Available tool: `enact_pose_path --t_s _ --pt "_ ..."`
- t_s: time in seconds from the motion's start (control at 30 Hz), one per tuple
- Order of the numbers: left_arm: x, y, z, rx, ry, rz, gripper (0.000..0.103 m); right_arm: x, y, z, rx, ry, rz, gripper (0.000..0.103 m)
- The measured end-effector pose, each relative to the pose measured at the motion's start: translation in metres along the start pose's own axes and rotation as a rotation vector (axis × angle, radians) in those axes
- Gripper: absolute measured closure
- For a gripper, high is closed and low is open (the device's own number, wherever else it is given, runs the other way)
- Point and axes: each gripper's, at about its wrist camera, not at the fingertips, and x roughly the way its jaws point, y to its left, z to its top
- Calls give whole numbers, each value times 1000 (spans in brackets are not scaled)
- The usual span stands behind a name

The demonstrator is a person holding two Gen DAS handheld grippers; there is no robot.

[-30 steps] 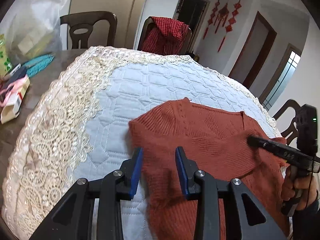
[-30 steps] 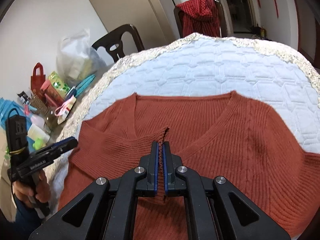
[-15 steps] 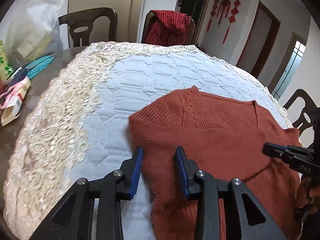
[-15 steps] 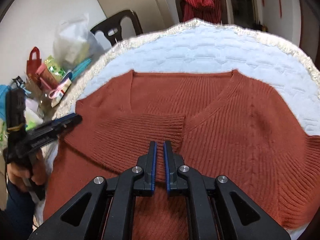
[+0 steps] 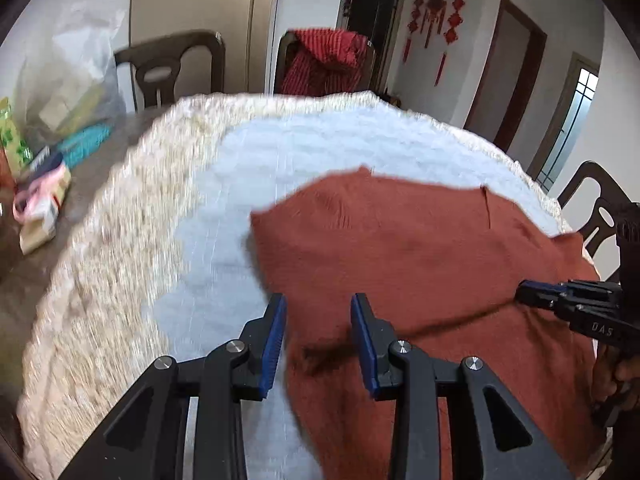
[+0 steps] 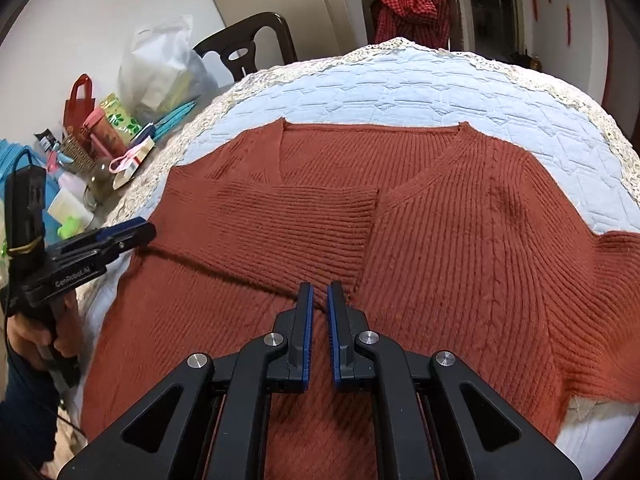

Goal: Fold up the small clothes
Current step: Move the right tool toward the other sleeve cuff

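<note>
A rust-red knitted V-neck sweater (image 6: 460, 240) lies flat on the quilted pale-blue table cover (image 6: 400, 88). One sleeve (image 6: 296, 224) is folded across the chest, its cuff near the V of the neck. My right gripper (image 6: 318, 288) hovers just below that sleeve, the jaws almost together with nothing between them; the left wrist view shows it at the right (image 5: 524, 292). My left gripper (image 5: 319, 300) stands open over the sweater's (image 5: 420, 248) side edge, holding nothing. It also shows at the left of the right wrist view (image 6: 140, 232), held by a hand.
The cover has a cream lace border (image 5: 100, 280). Bags, boxes and bottles crowd the bare table at the left (image 6: 100, 140). Dark chairs stand behind (image 6: 248, 48), one draped with a red checked cloth (image 5: 324, 60). Another chair (image 5: 596, 208) stands at the right.
My right gripper let go of the sleeve cuff it was pinching; the sleeve now lies flat across the chest. The right gripper drew back toward the hem. The left gripper shifted slightly sideways.
</note>
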Motion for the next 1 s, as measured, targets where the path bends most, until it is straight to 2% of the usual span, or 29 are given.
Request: enact_pose_path --t_s 0.1,0.17,0.27,0.3,0.37,0.47,0.57,0.8,0.87,0.93,1.0 --pt "13 -3 21 30 -7 21 67 -2 2 17 -4 -42 -16 96" --pt "30 1 28 14 20 38 67 3 2 29 1 -66 -12 96" --pt "54 4 23 16 81 30 67 25 -7 37 34 -22 -38 96" --pt "51 3 21 24 62 34 67 32 -9 35 32 -3 -40 96" --pt "41 0 18 33 66 30 67 27 -7 30 30 -20 -37 96" --pt "23 -4 8 37 59 -51 67 10 -1 21 26 -27 -17 96" --pt "27 -7 -5 64 82 -20 67 12 0 6 7 3 -24 96" --pt "-6 -20 -11 47 62 63 67 -15 3 -6 28 -29 -18 96" --pt "-17 -24 -14 31 56 62 64 -25 4 -12 33 -48 -1 91" --pt "-28 -29 -20 13 49 44 56 -35 4 -18 43 -63 12 75" --pt "-36 -34 -26 17 42 45 55 -45 2 -25 54 -79 27 67"
